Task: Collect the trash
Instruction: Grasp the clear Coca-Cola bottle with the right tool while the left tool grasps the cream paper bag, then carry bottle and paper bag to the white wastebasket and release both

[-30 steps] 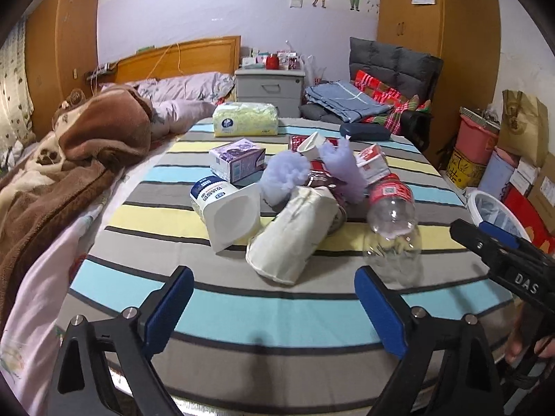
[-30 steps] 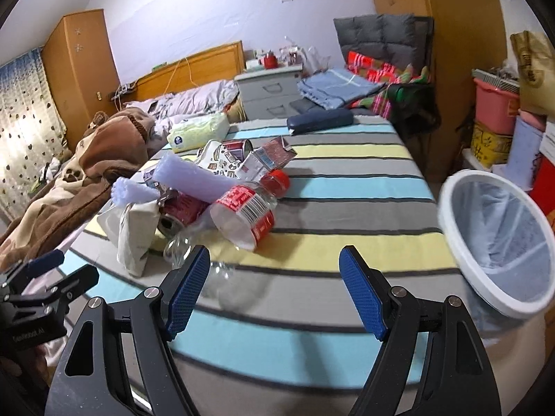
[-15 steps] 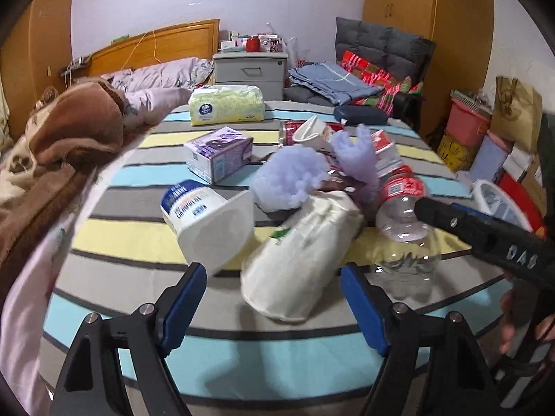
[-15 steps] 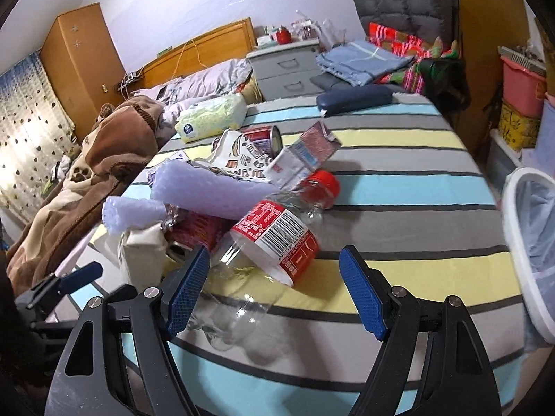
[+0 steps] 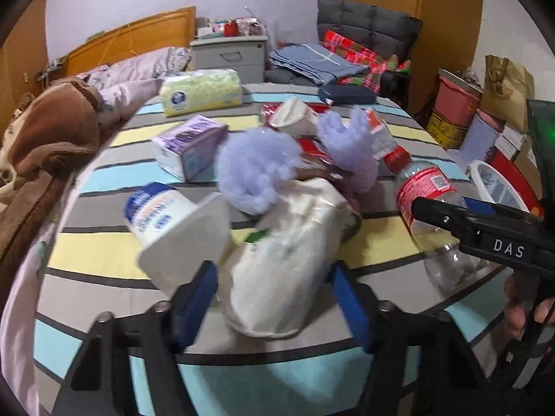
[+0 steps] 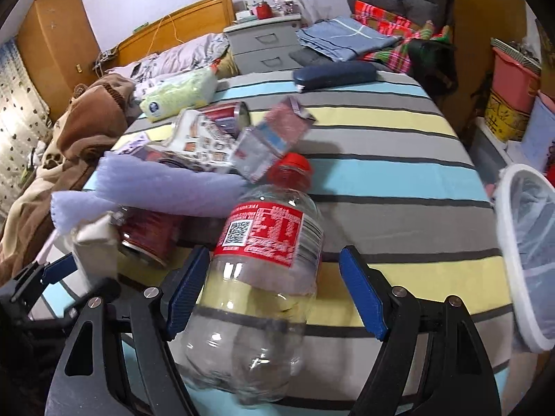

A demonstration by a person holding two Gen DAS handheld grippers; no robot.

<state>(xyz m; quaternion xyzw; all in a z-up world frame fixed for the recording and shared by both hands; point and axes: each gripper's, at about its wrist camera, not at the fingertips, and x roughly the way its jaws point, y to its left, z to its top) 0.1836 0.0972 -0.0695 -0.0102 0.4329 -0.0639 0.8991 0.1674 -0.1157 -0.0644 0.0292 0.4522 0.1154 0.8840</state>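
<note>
The clear plastic bottle [image 6: 263, 277] with the red label and red cap lies on its side on the striped table [image 6: 399, 208], cap pointing away toward the far edge and its base toward the right gripper [image 6: 274, 298], so its long axis runs roughly along the line of the fingers. Its lower body sits between the right gripper's two blue pads, which stand spread wide on either side; the left pad looks close to the bottle wall, though contact is not certain. The right hand is plainly the nearer one for this bottle. The left gripper [image 5: 274, 301], jaws likewise apart, straddles the near end of a crumpled white paper bag [image 5: 284, 253] just beside the bottle. The white-rimmed trash bin [image 6: 520, 260] waits off the table's right edge.
</note>
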